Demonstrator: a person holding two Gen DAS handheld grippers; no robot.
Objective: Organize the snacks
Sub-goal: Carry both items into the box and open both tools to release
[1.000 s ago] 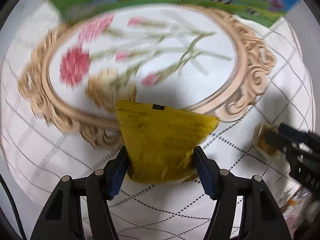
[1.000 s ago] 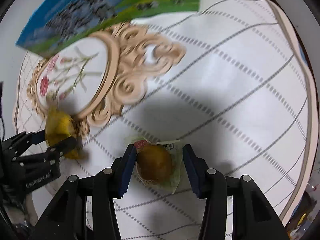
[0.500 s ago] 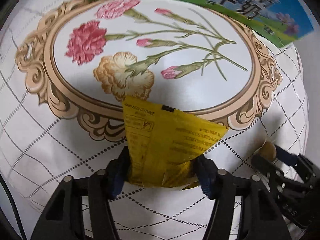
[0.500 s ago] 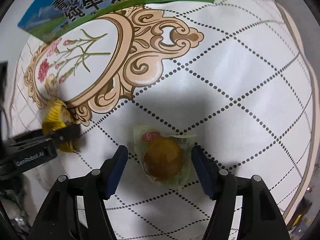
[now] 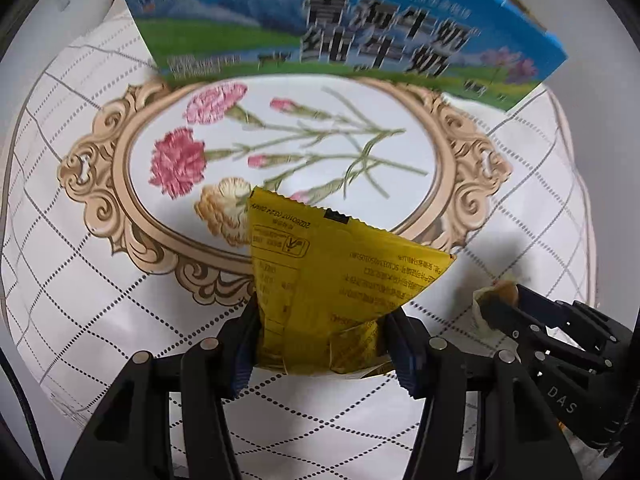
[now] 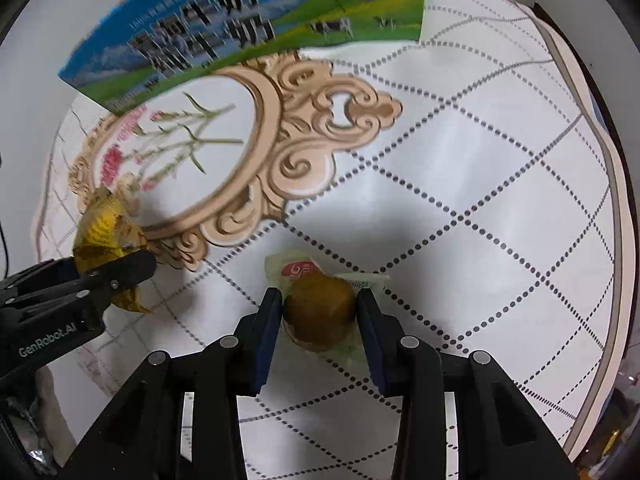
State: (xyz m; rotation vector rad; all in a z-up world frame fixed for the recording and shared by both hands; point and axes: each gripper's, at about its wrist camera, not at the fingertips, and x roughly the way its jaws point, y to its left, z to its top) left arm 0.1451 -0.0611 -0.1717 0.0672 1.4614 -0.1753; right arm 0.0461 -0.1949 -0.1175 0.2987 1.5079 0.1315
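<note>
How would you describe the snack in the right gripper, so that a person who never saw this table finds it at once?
Start from the blue and green milk carton standing behind the oval flower print on the tablecloth. On the plain diamond grid nearer the camera, the right gripper pinches a round brown bun in clear wrap. Its red label and round shape distinguish it from the flat yellow packet in the left gripper.

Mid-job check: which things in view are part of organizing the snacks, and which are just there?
Job:
- yellow foil snack packet, clamped in the left gripper
- round brown pastry in clear wrapper, clamped in the right gripper

Just there:
- blue-and-green printed milk carton box
- white quilted tablecloth with flower medallion
</note>
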